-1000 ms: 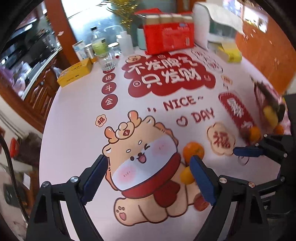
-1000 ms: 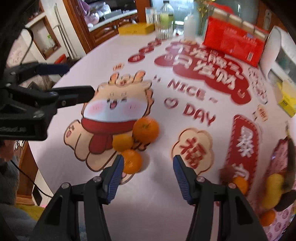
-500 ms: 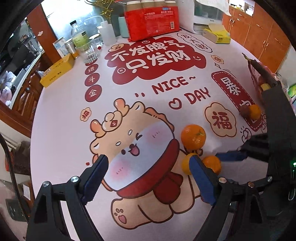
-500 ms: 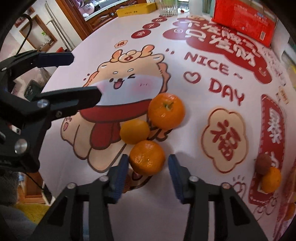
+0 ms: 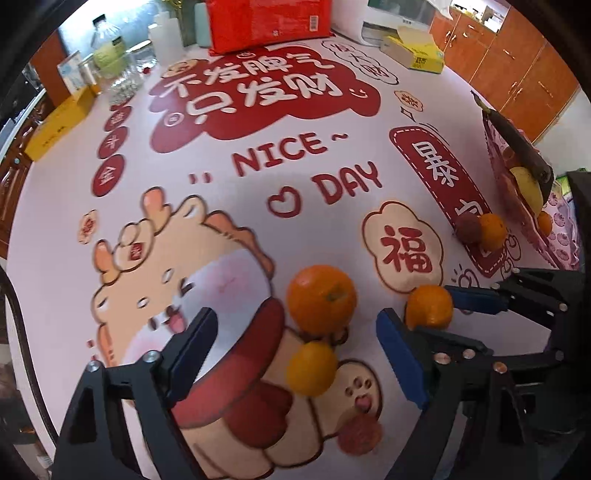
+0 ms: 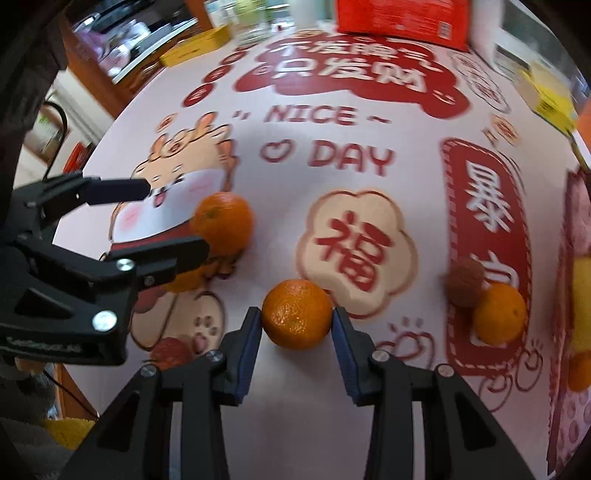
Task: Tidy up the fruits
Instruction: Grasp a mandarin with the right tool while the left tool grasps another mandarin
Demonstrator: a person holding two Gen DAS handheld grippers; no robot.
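A mandarin [image 6: 297, 319] is clamped just above the counter [image 6: 295, 424] by the right hand-held gripper [image 6: 297, 325], the left hand-held gripper [image 5: 295, 354] being spread; it could be squeezed out if jerked

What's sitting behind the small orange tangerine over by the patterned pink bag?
A small brown round fruit touches the tangerine from behind, on the printed tablecloth. Their contact point is hidden.

Both cameras ride low over the printed tablecloth [image 5: 258, 206], each looking forward between its own fingers toward the red carton [image 5: 266, 22] at the far edge. The left view sits further left, the right view closer in. Both views share the big orange [image 5: 321, 304], and each catches the other's gripper.
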